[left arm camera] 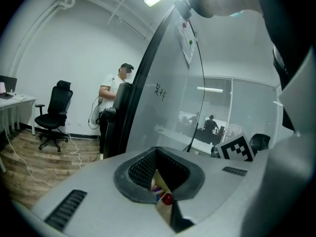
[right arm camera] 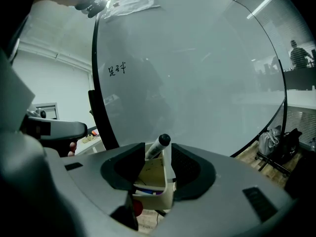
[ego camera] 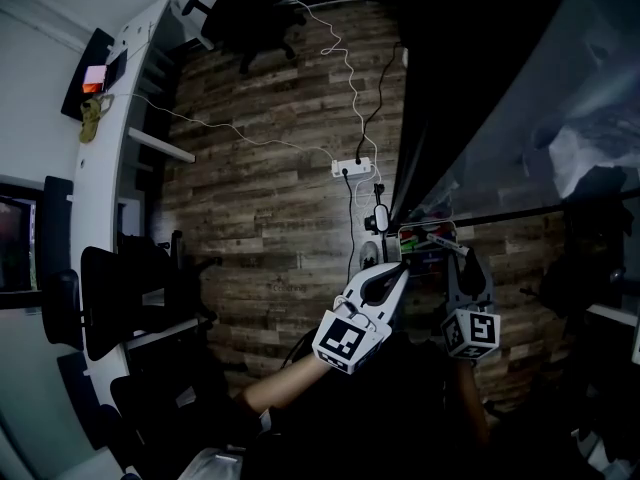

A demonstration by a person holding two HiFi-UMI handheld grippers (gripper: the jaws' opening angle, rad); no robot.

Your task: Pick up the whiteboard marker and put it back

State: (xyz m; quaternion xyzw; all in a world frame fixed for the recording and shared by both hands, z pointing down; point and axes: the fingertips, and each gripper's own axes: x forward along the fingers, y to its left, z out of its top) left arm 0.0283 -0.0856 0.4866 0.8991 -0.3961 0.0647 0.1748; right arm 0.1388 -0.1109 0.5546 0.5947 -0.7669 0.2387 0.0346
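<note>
left tool (left arm camera: pixel 157 174): tips together, holds nothing, sits just left of the open beige plastic box (right arm camera: pixel 154 199) at the foot of the large pale whiteboard (right arm camera: pixel 197 73). white whiteboard marker with black cap (right arm camera: pixel 160 143) stands in that box, cap up, long axis leaning up and right. right tool (right arm camera: pixel 155 168): jaws wide on either side of the box, marker between them, pads not pressing it. marker looks already put back. right tool is nearer; next move is probably a straight pull back off the box, minding the cap.
</note>
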